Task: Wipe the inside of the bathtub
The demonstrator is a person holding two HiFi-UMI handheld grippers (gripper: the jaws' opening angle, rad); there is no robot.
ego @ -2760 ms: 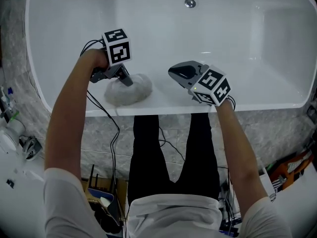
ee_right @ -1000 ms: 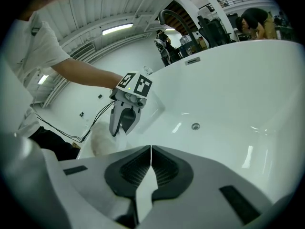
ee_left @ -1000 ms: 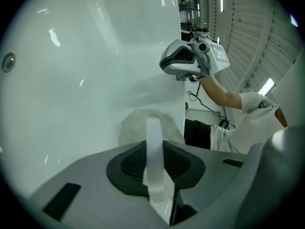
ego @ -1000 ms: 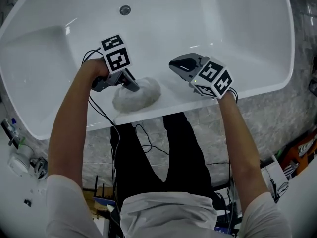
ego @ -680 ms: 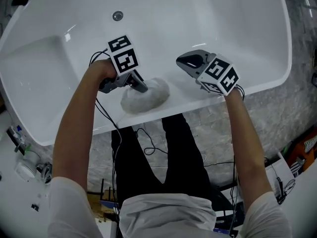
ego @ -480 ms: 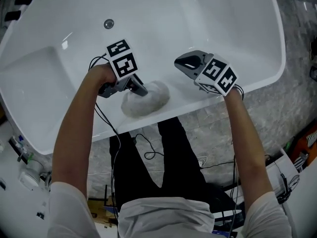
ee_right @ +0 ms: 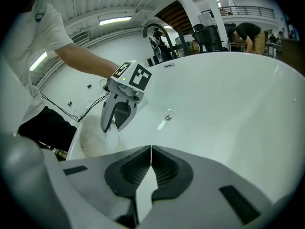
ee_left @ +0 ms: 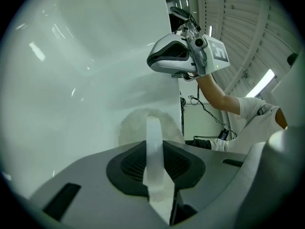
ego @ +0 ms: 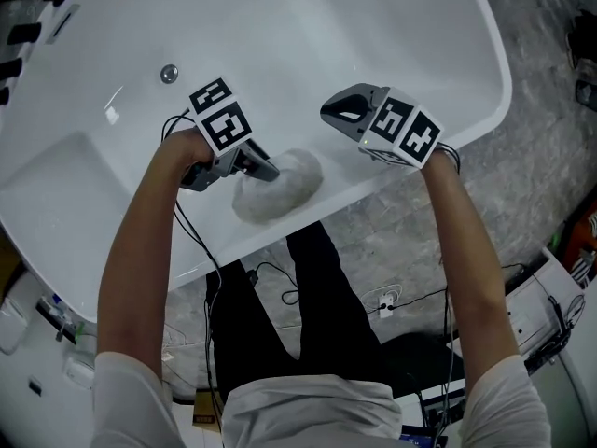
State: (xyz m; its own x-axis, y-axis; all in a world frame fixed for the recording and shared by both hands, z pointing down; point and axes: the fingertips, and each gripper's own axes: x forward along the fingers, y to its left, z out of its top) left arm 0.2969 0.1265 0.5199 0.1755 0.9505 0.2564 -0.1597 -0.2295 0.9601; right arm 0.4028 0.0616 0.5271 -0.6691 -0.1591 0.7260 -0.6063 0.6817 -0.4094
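The left gripper has its jaws clamped on the strap of a fluffy white pad resting on the bathtub rim, seemingly ready to wipe inside, while the right gripper hovers at 2 o'clock, jaws closed on nothing.

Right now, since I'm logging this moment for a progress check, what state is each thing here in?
left gripper: shut on the cleaning pad's strap.
right gripper: shut, nothing between its jaws, held over the tub.
cleaning pad: resting on the bathtub's near rim.
bathtub: no water visible in it.
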